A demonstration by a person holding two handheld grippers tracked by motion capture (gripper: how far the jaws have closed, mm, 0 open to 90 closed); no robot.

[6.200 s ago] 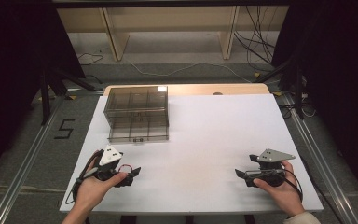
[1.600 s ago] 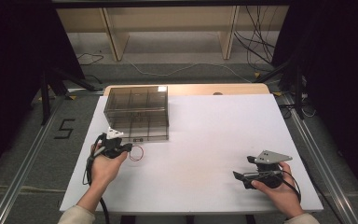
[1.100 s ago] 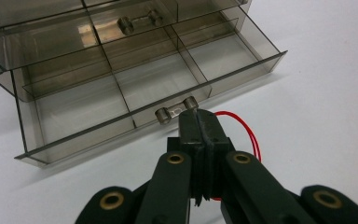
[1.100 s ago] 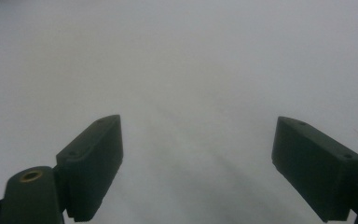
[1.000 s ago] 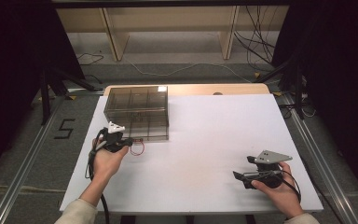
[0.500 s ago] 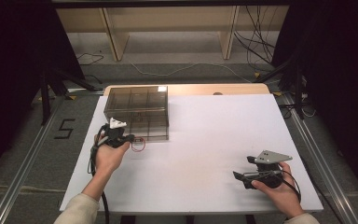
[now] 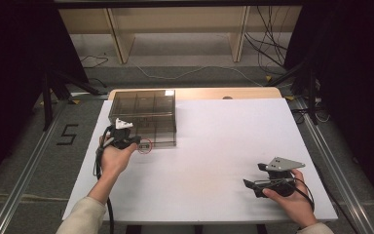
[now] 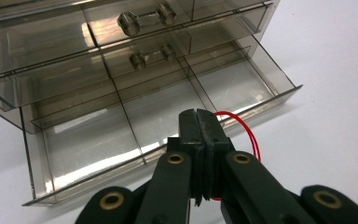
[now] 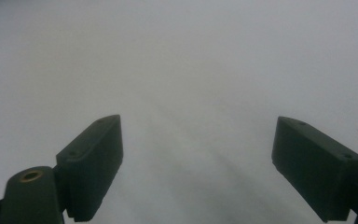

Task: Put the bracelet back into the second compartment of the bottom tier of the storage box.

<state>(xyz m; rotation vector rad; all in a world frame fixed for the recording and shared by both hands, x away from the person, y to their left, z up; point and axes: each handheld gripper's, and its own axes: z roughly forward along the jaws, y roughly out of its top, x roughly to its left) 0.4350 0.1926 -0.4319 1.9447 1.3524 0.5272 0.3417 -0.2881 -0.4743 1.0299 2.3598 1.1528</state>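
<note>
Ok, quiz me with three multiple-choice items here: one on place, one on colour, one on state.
1. Where is the drawer unit on the table?
A far left
B near right
C centre

2. What colour is the thin loop in the left gripper?
A blue
B red
C green

3. How do the right gripper jaws stand?
A shut
B shut on a loop
C open

Answers: 1 A, the high view shows it at the far left; 2 B, red wire loop beside the closed jaws; 3 C, a wide gap lies between them.
</note>
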